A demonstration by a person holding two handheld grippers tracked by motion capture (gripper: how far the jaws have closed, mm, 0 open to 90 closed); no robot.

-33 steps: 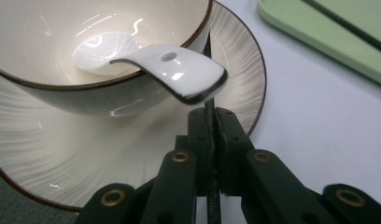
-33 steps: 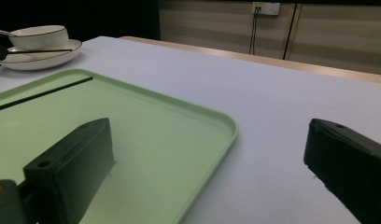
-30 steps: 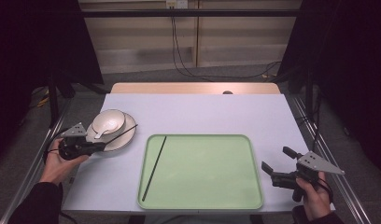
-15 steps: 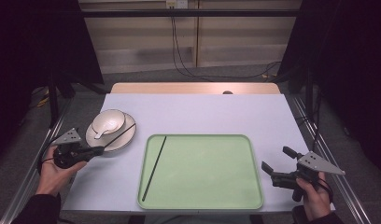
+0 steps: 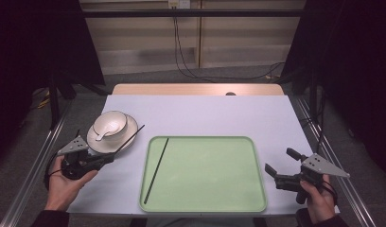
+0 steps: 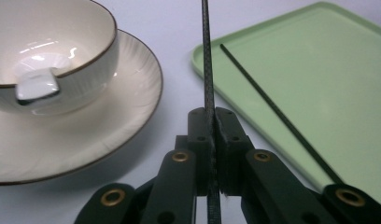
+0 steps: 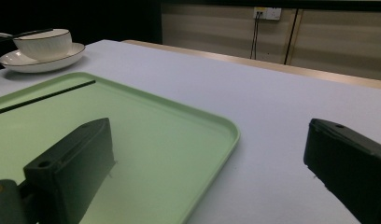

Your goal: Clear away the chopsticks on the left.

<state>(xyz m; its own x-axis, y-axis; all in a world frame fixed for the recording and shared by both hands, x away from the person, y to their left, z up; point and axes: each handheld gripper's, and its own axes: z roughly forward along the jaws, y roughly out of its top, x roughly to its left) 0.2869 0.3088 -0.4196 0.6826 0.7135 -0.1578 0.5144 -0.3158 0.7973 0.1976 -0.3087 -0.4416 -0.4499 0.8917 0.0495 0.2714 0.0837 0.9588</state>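
Chopstick [image 5: 129, 139] is sitting pinched in the jaws of the left gripper [image 5: 107, 158] at the lower left of the high view, slanting up and to the right across the edge of the saucer [image 5: 129, 130]. A bowl [image 5: 109, 124] is resting on that saucer, with a white spoon [image 5: 104, 134] lying inside it. A second chopstick [image 5: 156, 170] is lying along the left side of the green tray [image 5: 238, 189], which is sitting in the lower middle of the frame on the pale tabletop [image 5: 214, 113]. At the lower right, the right gripper [image 5: 282, 166] is being held just beside the tray's right edge, its jaws spread with nothing between them.

In the left gripper view, the jaws are pressing together on the chopstick [image 6: 207, 70], which is running straight up the middle of the frame. The bowl [image 6: 53, 56] and saucer [image 6: 132, 93] are filling the left side, the tray [image 6: 319, 84] with the other chopstick [image 6: 272, 107] the right.

In the right gripper view, the jaws are standing wide apart at the bottom corners, over the tray's [image 7: 179, 140] corner and the tabletop [image 7: 254, 98]. The bowl [image 7: 43, 44] and saucer [image 7: 62, 58] are showing at the upper left.
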